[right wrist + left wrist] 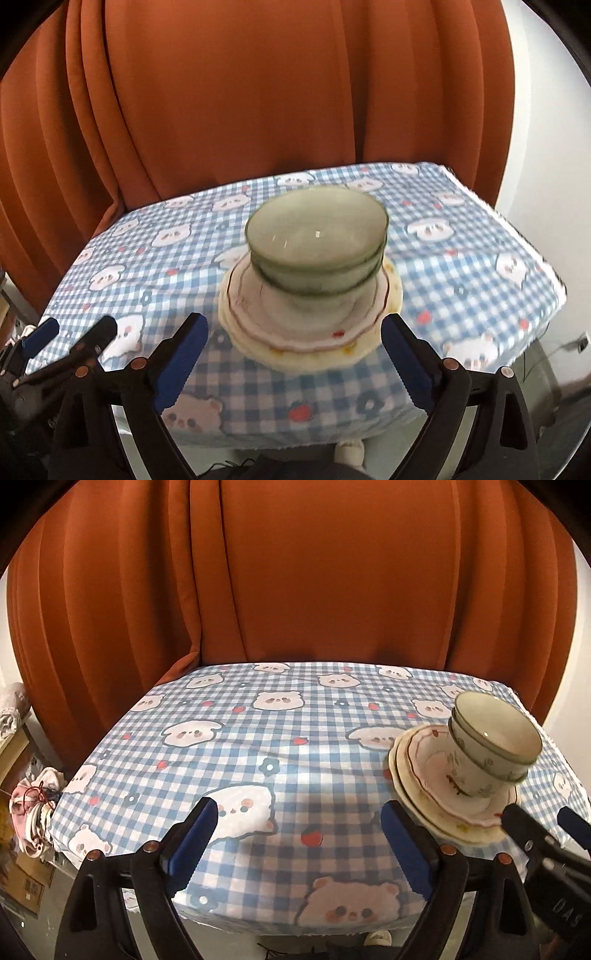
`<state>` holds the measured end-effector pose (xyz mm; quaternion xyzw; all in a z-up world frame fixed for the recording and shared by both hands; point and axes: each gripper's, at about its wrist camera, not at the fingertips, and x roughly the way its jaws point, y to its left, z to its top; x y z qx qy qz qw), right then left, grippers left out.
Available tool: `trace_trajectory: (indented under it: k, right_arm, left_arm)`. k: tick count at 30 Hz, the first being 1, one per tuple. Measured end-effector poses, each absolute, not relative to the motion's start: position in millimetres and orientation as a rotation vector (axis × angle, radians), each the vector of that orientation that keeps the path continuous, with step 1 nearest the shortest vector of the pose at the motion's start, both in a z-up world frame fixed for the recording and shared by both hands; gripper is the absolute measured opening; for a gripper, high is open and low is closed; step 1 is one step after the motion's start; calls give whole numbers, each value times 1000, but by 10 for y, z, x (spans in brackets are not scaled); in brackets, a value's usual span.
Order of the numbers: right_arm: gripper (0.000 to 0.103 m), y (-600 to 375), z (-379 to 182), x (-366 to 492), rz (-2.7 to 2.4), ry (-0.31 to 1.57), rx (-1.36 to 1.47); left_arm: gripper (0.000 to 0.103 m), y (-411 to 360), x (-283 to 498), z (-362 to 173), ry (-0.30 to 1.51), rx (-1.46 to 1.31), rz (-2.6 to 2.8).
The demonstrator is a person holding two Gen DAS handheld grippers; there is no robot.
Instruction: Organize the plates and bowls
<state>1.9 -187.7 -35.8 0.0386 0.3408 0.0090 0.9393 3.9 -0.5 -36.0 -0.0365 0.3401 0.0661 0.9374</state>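
The bowls (317, 251) sit nested on the stacked plates (310, 332), one pile on the table (480, 266), at about one o'clock from the left claw (295, 834) and twelve o'clock from the right claw (295, 350). The sorting looks finished, or nearly. Both claws are spread wide and hold nothing. No brand shows; some blurred letters mark the right claw's body.
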Motion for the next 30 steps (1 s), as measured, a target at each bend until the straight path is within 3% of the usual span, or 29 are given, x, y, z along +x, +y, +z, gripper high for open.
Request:
trace_trajectory:
  k: [30]
  right_arm:
    - [102, -1931, -279, -91, 108, 715, 41]
  left_arm:
    - [93, -153, -198, -238, 709, -83, 203]
